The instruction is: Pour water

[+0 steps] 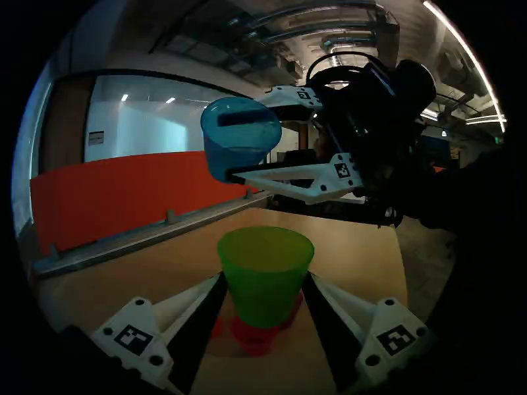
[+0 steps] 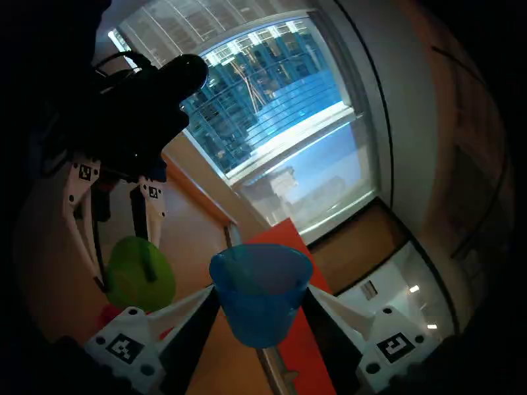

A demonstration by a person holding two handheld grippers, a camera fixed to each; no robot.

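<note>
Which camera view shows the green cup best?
The left gripper view: the green cup stands upright, near and central between the fingers of the left claw, rim fully visible. The right gripper view shows it farther off and smaller, partly crossed by a finger.

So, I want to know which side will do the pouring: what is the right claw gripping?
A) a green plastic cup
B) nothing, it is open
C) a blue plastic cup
C: the right claw has both fingers pressed on the blue translucent plastic cup, while the left claw grips the green translucent plastic cup.
</note>
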